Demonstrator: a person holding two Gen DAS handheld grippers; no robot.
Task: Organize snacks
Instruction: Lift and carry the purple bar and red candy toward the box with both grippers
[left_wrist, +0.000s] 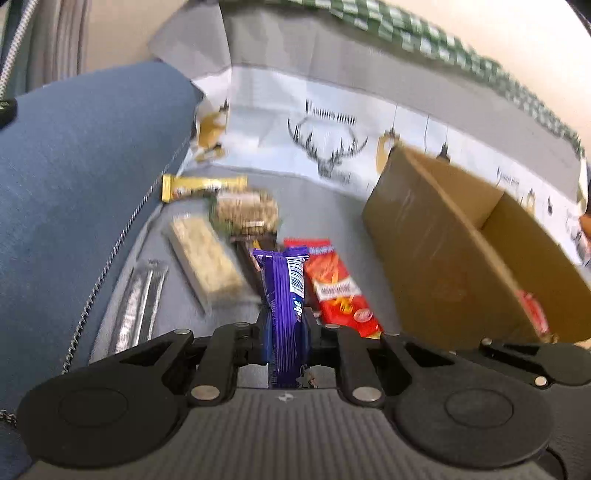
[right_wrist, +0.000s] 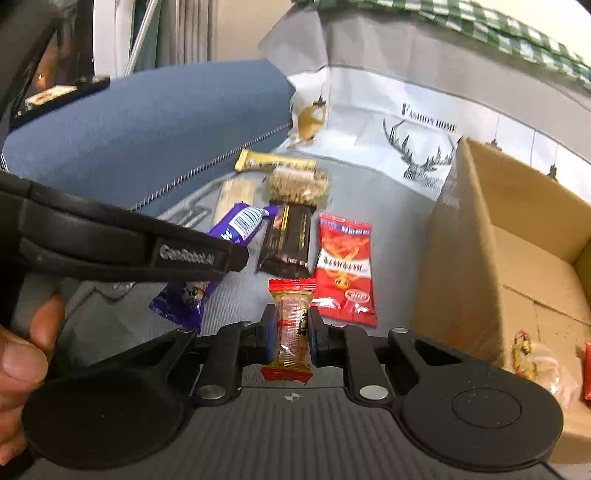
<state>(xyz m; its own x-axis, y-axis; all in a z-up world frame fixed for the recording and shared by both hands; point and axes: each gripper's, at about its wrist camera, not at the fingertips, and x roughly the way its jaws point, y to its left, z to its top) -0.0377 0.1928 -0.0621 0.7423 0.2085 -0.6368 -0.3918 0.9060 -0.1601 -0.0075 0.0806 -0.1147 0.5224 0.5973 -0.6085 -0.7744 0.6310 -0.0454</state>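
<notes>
1. Two grippers each clamp a snack: the left gripper (left_wrist: 286, 328) is closed on a purple foil-wrapped chocolate bar (left_wrist: 286, 306), lifted above the grey sofa cover (left_wrist: 351, 206).
2. The right gripper (right_wrist: 291, 339) pinches a small clear-and-red wrapped candy bar (right_wrist: 291, 325).
3. A red flat snack packet (right_wrist: 343, 266) and a black wrapped bar (right_wrist: 290, 240) lie side by side on the cover.
4. The open brown cardboard box (right_wrist: 480, 236) stands to their right, with small wrapped snacks (right_wrist: 532, 362) inside.
</notes>
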